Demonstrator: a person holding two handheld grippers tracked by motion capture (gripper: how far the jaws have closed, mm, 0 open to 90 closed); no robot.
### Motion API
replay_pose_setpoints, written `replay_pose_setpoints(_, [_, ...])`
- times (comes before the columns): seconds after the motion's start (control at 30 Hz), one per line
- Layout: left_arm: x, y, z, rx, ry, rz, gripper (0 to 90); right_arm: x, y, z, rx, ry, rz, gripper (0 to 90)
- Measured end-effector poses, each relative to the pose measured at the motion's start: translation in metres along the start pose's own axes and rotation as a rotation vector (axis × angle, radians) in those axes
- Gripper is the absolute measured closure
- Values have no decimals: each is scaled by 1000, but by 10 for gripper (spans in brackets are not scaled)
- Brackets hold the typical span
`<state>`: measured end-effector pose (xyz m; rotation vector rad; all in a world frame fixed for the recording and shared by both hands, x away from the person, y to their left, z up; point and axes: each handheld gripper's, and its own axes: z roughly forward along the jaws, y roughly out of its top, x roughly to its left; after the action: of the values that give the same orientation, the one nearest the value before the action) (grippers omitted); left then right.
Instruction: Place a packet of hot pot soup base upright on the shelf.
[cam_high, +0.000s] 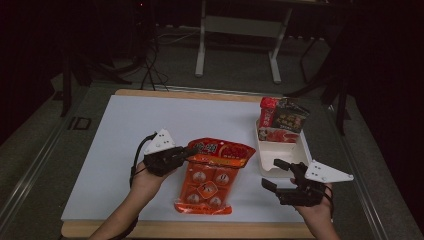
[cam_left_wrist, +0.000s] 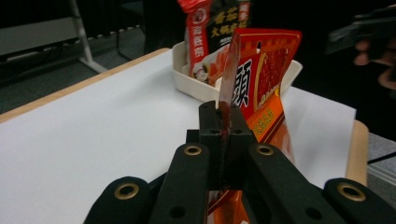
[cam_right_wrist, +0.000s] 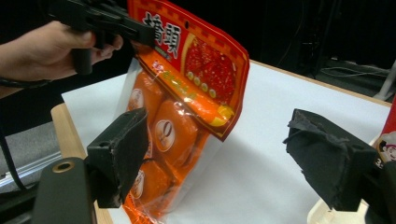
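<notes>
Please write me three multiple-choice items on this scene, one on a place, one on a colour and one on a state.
1. Where does the white tray sit on the table?
A. At its near left corner
B. On its right side, with packets standing in its far end
C. In the middle, under the snack bag

2. What is the main colour of the snack bag that the left gripper holds?
A. Orange and red
B. Blue
C. Green

3. How do the right gripper's jaws stand?
A. Shut on the bag
B. Shut on the tray's rim
C. Open, with nothing between them

Answers: 1 B, since the high view shows the tray by the right edge with the packets at its far end. 2 A, since all three views show orange pouches under a red header. 3 C, since the right gripper view shows a wide gap between its pads.
</notes>
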<state>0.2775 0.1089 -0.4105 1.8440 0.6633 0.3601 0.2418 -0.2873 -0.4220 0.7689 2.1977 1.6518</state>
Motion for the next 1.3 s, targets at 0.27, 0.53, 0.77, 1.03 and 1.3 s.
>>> replay_pose_setpoints(0.27, [-22, 10, -8, -50, -79, 51, 900, 3, 0, 6, -3, 50, -7, 206])
replay_pose_setpoints(0.53, [-37, 24, -15, -112, -163, 102, 900, 9, 2, 5, -15, 97, -26, 207])
replay_pose_setpoints(0.77, [-46, 32, -15, -134, -210, 118, 900, 7, 5, 6, -32, 75, -11, 253])
replay_pose_setpoints(1.03, [-53, 41, -14, -164, -235, 116, 900, -4, 11, 15, -57, 88, 5, 336])
replay_pose_setpoints(1.3, [-49, 46, -18, -185, -217, 83, 900, -8, 15, 13, -77, 150, 8, 653])
